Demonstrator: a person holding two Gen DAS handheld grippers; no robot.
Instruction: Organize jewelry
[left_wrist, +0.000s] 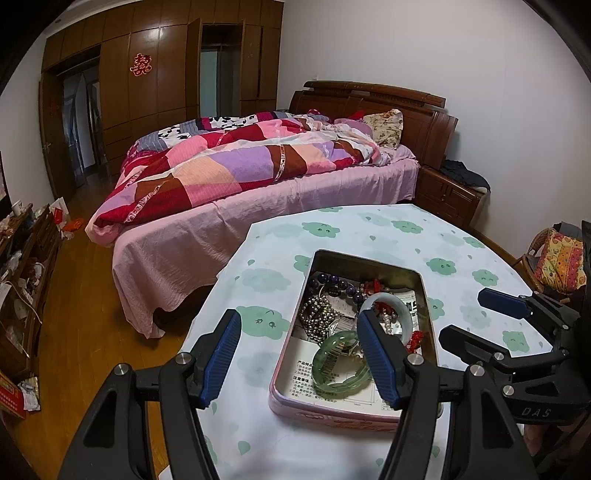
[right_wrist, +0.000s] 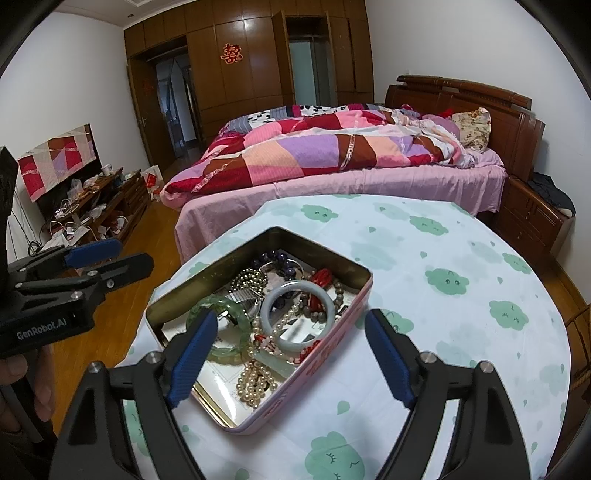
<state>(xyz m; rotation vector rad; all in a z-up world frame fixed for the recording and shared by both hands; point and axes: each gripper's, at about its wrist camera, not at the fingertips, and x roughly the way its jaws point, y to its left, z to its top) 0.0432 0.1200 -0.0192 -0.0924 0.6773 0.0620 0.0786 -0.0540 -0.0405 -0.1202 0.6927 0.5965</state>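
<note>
Hovering over a pink tin (left_wrist: 295, 402) on the cloud-print tablecloth (right_wrist: 461, 258), both grippers hold nothing: left gripper (left_wrist: 299, 354) jaws spread wide with one finger over the tin's interior, right gripper (right_wrist: 291, 358) jaws likewise apart, straddling the tin's near corner. Jewelry sits tangled inside: green bangle (left_wrist: 338, 369), pale jade bangle (right_wrist: 297, 317), pearl strand (right_wrist: 255, 384), dark bead bracelet (left_wrist: 341, 286), metal bead chain (left_wrist: 317, 314), red coral pieces (right_wrist: 321, 277). Bangles judged rigid, smooth, slippery and chip-prone; best pinched across the band, lightly. Strands are limp and snag easily; lift from a bunched section. Writing: "GenRobot.AI" on the left gripper body, "DAS" on the right one; printed Chinese leaflet (left_wrist: 306, 373) lining the tin, too small to read; red double-happiness cutout (right_wrist: 231, 54) on the wardrobe (right_wrist: 258, 74).
</note>
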